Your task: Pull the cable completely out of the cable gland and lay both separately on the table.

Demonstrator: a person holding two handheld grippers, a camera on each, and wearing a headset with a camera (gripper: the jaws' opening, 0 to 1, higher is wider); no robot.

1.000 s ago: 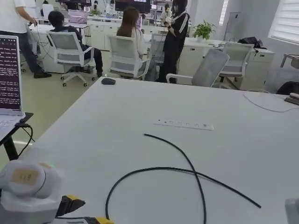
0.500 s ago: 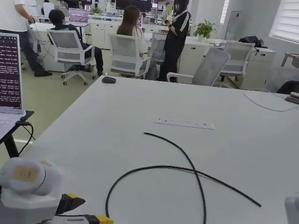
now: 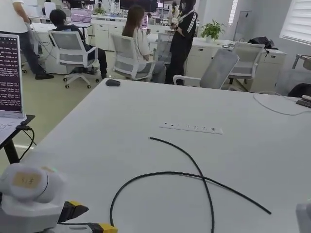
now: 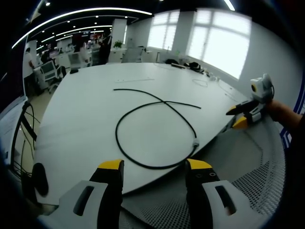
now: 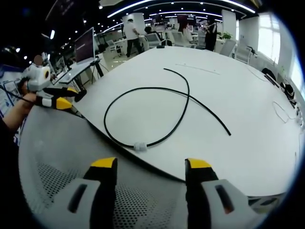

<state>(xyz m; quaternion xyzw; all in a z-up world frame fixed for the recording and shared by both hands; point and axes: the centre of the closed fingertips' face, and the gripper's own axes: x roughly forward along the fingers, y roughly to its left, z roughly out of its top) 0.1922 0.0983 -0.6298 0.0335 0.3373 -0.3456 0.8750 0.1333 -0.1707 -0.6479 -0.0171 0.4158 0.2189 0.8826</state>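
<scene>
Head view gives you the black cable (image 3: 194,170), looped and crossing itself on the white table (image 3: 121,111), with the left gripper (image 3: 95,219) poking in at 7 o'clock. The gripper views add the good bit: the small white cable gland (image 5: 139,146) sitting on the cable at the loop's 6 o'clock, right by the near table edge. The left gripper is held low off that edge, jaws spread wide, nothing in them. The right gripper (image 5: 150,163) is the same deal: wide apart, empty, pointed at the loop.
</scene>
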